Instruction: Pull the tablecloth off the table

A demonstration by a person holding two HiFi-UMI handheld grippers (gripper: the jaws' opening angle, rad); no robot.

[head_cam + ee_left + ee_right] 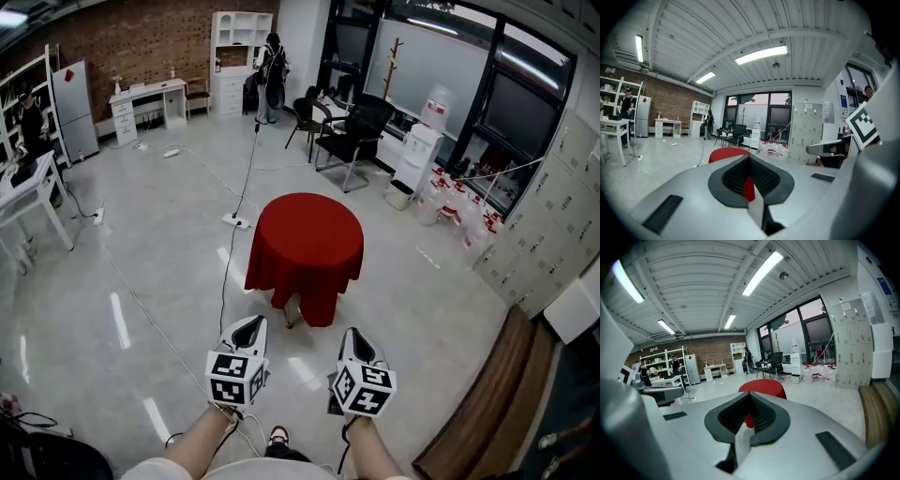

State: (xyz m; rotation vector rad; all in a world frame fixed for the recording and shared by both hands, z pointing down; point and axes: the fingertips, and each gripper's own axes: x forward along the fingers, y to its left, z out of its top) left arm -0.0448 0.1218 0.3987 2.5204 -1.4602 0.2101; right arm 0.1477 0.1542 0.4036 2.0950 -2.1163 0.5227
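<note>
Centrally placed item: red tablecloth (305, 246), draped over a small round table whose leg (289, 317) shows under the near hem. The table stands alone on the pale floor.

- Surface: the top lies flat and smooth, with nothing seen on it. The skirt hangs in deep soft folds most of the way to the floor.
- Handling, judged: soft, light fabric with no stiffness. It likely slides freely over the top, gathers when pulled, and is not fragile. A sideways tug may rock so small a table.
- Where to grip, judged: the hanging folds on the near side, low on the skirt. One pinch for each gripper, set apart along the hem, taking a doubled fold rather than a single edge.

Left gripper (251, 324): short of the table on the near side, clear of the cloth, jaws together with nothing between them.

Right gripper (354, 336): beside the left one, likewise short of the table, jaws together and empty. Both must part before any pinch.

Left of the table: power strip (234, 221) with a cable running away.

Beyond the table: black chairs (352, 131), water dispenser (417, 155), and a person (272, 75) standing far off.
</note>
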